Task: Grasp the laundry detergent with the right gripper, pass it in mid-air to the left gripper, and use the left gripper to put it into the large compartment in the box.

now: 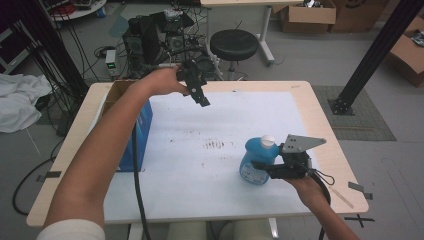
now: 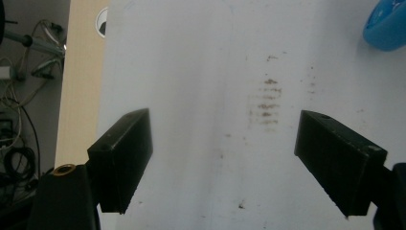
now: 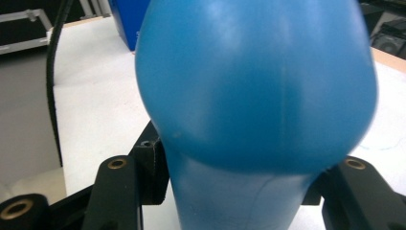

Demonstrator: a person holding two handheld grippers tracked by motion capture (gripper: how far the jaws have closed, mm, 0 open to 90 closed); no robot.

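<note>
A blue bottle (image 1: 254,161) with a white cap (image 1: 268,141) stands on the white mat (image 1: 200,190) at the right. My right gripper (image 1: 261,168) comes in from the right and is shut on the bottle's lower body. In the right gripper view the bottle (image 3: 253,86) bulges out above the two jaws of the right gripper (image 3: 239,191), which press on its narrower part. My left gripper (image 1: 202,101) hangs above the mat's far edge, tilted down. Its jaws stand wide open in the left gripper view, where nothing lies between the fingers of the left gripper (image 2: 239,158); the bottle (image 2: 388,26) peeks in at the top right corner.
An open box with a blue side (image 1: 141,131) stands at the table's left edge. Brown smudges (image 1: 216,145) mark the middle of the mat. A black cable (image 1: 137,195) trails from the left gripper. Beyond the table are a black stool (image 1: 234,44) and a tangle of equipment (image 1: 155,40).
</note>
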